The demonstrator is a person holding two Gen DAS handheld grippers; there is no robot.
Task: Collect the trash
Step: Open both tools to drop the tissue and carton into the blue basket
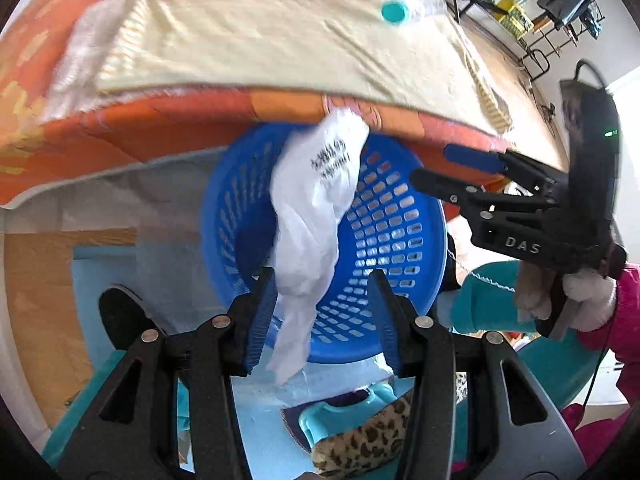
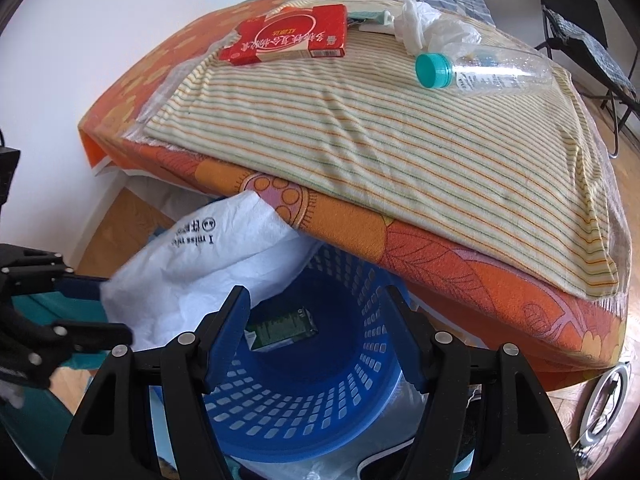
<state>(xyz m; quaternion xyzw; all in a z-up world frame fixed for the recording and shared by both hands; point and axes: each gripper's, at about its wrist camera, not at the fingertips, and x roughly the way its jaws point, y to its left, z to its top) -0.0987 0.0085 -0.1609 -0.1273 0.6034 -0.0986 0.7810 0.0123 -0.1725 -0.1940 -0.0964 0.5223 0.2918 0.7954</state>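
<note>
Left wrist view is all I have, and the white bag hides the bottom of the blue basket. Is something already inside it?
Observer: Yes, a green carton lies on the bottom of the blue basket.
Operator: Above the basket my picture is blurred. What trash waits there?
Observer: On the striped cloth lie a red box, some crumpled white plastic and a clear bottle with a teal cap, on its side.

From the left wrist, the left gripper (image 1: 320,320) stands with jaws apart above the blue basket (image 1: 400,220), a white plastic bag (image 1: 316,216) hanging against its left pad, while the right gripper (image 1: 432,168), jaws parted and empty, reaches in under the orange bed edge (image 1: 160,128).
</note>
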